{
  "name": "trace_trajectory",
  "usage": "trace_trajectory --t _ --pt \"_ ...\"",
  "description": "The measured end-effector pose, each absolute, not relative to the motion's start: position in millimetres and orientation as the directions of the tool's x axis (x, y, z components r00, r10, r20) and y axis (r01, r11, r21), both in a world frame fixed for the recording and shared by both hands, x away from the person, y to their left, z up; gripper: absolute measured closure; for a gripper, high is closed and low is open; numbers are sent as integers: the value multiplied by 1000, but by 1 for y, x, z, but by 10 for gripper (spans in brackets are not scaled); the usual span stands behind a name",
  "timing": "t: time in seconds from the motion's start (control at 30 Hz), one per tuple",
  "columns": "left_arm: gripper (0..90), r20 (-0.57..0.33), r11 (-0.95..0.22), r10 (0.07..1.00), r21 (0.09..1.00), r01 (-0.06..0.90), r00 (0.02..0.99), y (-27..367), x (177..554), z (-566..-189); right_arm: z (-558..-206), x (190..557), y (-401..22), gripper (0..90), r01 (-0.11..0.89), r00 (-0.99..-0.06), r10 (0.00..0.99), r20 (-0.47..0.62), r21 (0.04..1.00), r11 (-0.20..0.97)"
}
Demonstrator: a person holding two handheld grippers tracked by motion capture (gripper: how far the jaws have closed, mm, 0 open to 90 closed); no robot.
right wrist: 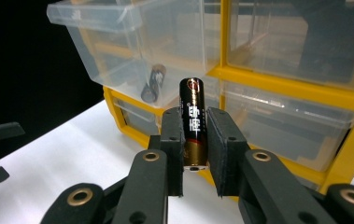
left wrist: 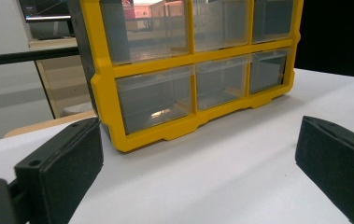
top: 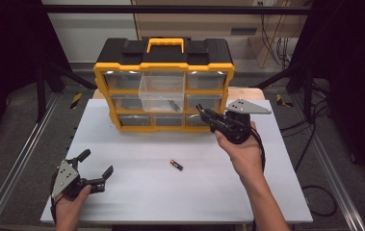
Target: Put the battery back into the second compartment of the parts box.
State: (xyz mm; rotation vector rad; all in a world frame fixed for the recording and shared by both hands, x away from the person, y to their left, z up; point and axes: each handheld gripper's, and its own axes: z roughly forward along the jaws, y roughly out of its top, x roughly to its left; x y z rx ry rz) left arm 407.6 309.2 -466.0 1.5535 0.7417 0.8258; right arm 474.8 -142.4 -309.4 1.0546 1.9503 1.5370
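Right tongs (right wrist: 194,175): jaws nearly shut, pads clamped on 1 battery (right wrist: 194,122), black and gold, held upright between them, top end poking above the pads. Raised off the table (top: 136,187), tips aimed at the organiser (top: 163,86). Just ahead of the tips and slightly to their left, 1 clear drawer (right wrist: 118,56) pulled out of the yellow frame, a 2nd battery (right wrist: 152,84) lying inside on its floor. Right of the tips, shut clear drawers in the frame.

Left tongs (top: 97,169): jaws wide apart, nothing between the pads, bare table between them. Held low near the table's close left corner, well apart from the right tongs. Ahead of the tips, across open table, the organiser's lower left corner with its bottom row of 3 shut drawers.

Between the 2 tongs, nearer the right hand (top: 243,153), a 3rd battery (top: 176,165) lying loose on the table, touching neither.
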Motion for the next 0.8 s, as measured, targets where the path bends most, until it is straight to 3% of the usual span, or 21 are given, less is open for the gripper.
trace_trajectory --t 0.8 --pt "7 98 -125 832 992 12 546 311 407 -466 -264 476 -134 770 238 -631 772 78 966 97"
